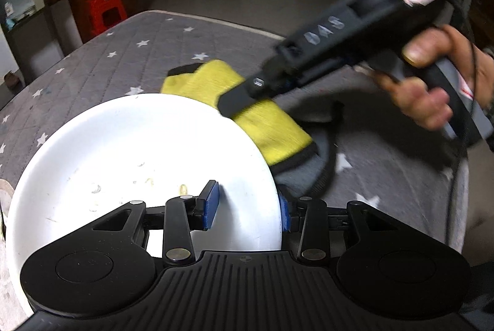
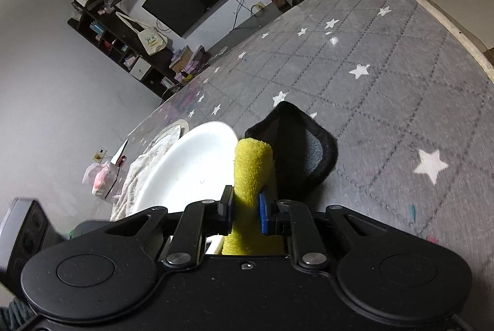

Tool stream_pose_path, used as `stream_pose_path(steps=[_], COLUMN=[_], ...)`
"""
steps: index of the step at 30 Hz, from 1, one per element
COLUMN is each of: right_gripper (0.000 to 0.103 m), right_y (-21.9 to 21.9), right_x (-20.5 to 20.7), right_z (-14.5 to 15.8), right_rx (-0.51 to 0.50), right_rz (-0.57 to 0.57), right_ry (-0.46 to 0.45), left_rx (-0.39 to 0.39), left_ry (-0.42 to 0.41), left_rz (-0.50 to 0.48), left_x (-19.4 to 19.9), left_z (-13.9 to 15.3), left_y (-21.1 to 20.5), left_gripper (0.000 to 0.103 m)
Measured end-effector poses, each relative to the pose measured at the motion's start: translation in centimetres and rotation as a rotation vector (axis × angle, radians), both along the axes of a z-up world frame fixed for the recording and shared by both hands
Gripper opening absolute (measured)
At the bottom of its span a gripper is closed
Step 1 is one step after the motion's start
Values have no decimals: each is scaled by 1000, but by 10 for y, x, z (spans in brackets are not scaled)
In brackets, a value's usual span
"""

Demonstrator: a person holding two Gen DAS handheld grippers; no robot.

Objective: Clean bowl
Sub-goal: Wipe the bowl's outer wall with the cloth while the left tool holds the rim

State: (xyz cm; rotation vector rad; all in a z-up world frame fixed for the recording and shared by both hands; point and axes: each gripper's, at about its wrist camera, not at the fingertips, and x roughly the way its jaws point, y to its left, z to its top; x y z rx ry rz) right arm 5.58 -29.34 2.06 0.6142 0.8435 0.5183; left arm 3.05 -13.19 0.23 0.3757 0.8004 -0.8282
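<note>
A: Bowl (image 1: 123, 152) first — white, with a few small smears inside. Where does it sit?

B: On the grey star-print mattress (image 1: 102, 53), near its side edge, partly over a pale towel (image 2: 145, 164) that lies at that edge.

A: And who has it?

B: The left gripper (image 1: 250, 210). One blue pad (image 1: 211, 204) is inside the bowl and the other outside, so the fingers pinch its rim between them.

A: The cloth?

B: A yellow cloth (image 2: 251, 173) with a grey back and black edging, rolled up. The right gripper (image 2: 245, 212) has its fingers pressed tight on the roll — a hand (image 1: 432, 84) grips the handle.

A: Does the cloth touch the bowl?

B: From the left wrist camera it lies across the rim at the bowl's far right side, draped partly outside onto the mattress. Whether it presses on the inside, I cannot tell.
</note>
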Motion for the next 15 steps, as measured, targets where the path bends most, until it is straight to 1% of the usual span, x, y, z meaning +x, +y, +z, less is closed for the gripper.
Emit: stream_pose_path(steps=[3, 5, 9, 15], right_gripper=[18, 18, 18, 17], right_y=[-3, -5, -6, -2], right_x=[-2, -3, -5, -9], right_z=[-2, -3, -4, -2], right_rx=[1, 7, 10, -21], right_rz=[-4, -12, -22, -37], right_ry=[-2, -1, -5, -24], left_rx=[-18, -16, 3, 5], left_ry=[14, 16, 5, -29], left_rz=[1, 4, 1, -10], left_x=[5, 5, 0, -12], left_z=[0, 0, 2, 10], left_y=[3, 4, 6, 15], left_gripper=[41, 41, 38, 38])
